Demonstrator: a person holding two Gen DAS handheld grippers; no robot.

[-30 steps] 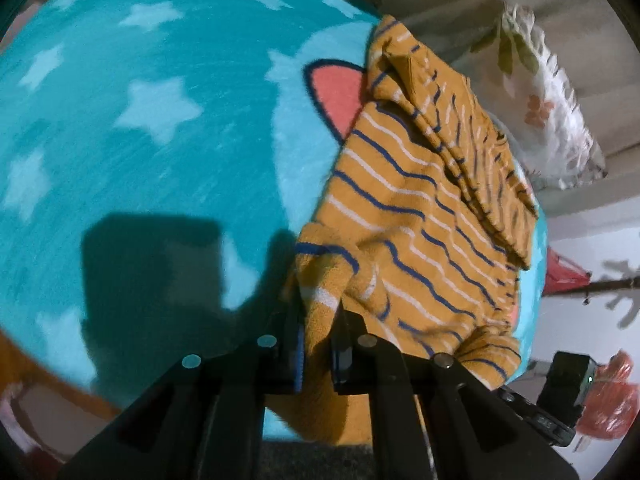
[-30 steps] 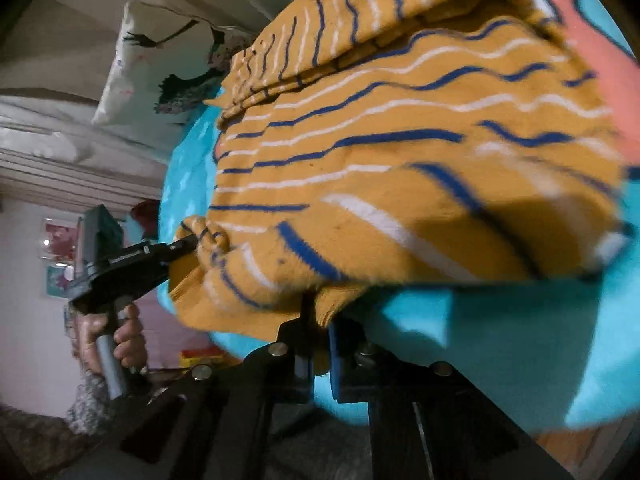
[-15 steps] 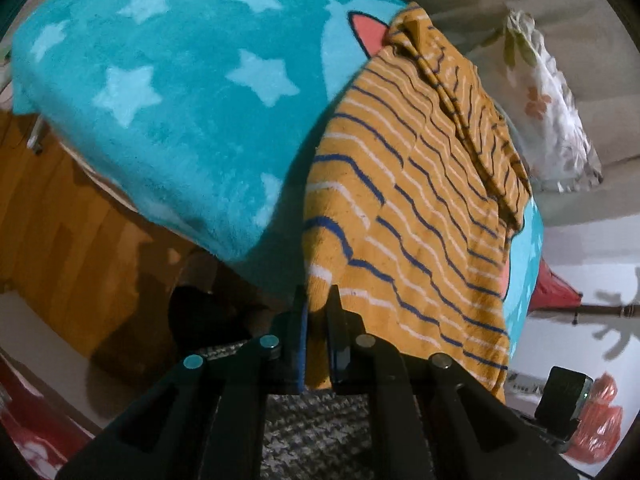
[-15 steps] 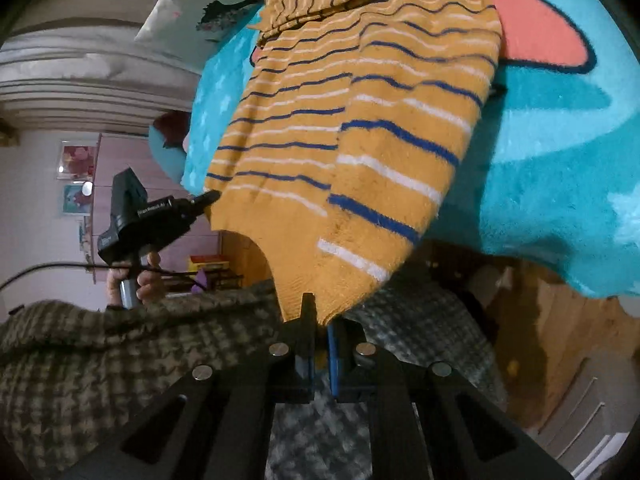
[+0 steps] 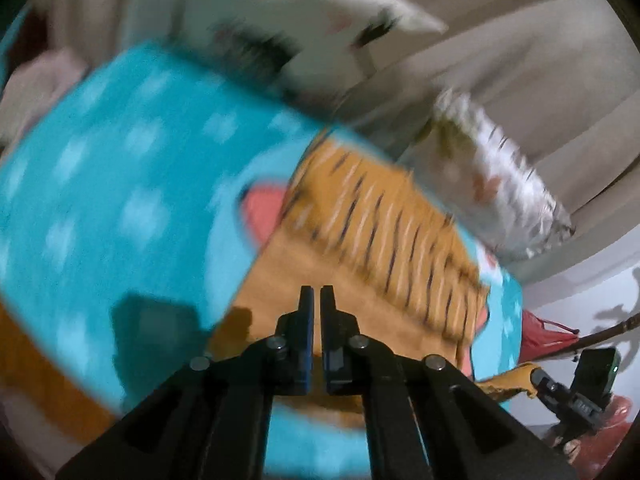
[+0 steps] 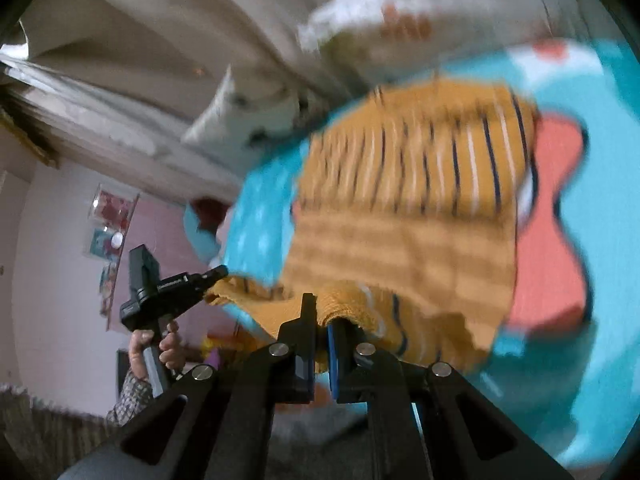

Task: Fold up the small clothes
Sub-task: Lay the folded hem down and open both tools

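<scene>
Orange striped sweater (image 6: pixel 404 216) lies folded on the blue star blanket (image 5: pixel 120 184); pillows behind; pink wall; both claws, left (image 5: pixel 316 300) and right (image 6: pixel 322 312), pinch its hem.

Both views motion-blurred. Orange knit garment with navy and white stripes (image 5: pixel 384 240): stripes smeared, nearest hem hidden behind black left gripper (image 5: pixel 317 300). Turquoise fleece blanket (image 5: pixel 120 200): white marks unreadable, cut off at frame edge. Floral pillow (image 5: pixel 500 184) print indistinct. Pink wall's pictures (image 6: pixel 112 216) too small.
</scene>
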